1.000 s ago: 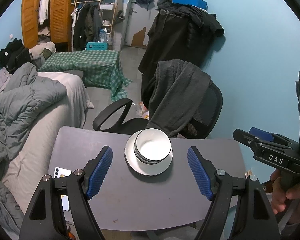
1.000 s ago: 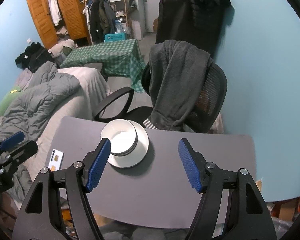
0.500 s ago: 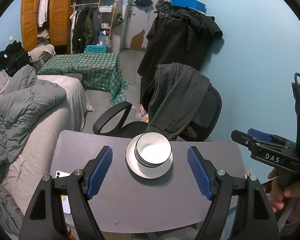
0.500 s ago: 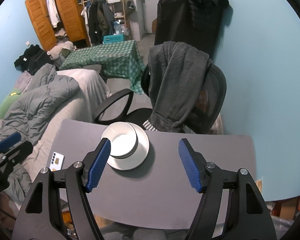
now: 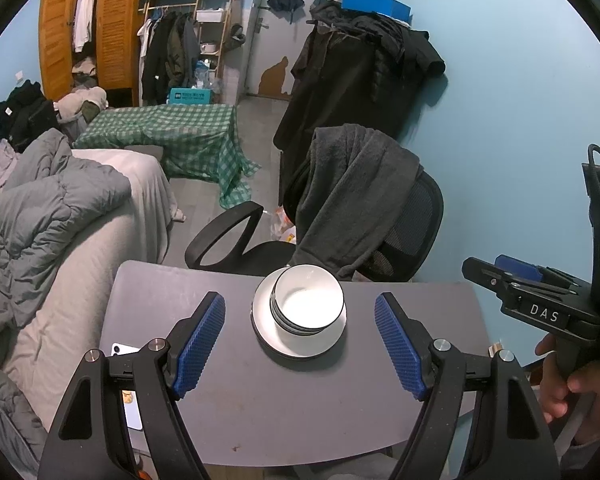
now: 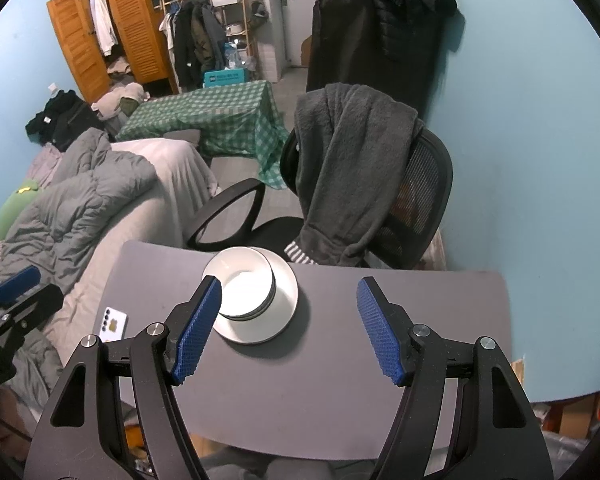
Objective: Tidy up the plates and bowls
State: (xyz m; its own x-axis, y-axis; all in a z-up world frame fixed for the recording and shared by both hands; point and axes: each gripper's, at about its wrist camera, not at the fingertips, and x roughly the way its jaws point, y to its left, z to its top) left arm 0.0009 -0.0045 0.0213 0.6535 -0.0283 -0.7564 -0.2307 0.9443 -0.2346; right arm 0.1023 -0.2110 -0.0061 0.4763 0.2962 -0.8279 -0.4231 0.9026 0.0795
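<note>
Both grippers had pulled back from the desk point(image 5: 284, 412) — jaws spread wide, empty. The bowls point(image 5: 309, 303) sat stacked on the plates point(image 5: 300, 344); any further retreat wanted to stay clear of them.

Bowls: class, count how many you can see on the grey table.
At least 2, perhaps 3: the bowls sit nested in one stack on the white plates near the table's far edge; rim lines are too fine to count surely.

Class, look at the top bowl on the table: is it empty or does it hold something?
Empty. The top bowl shows only its bare white inside, sitting upright in the bowl stack on the plate.
</note>
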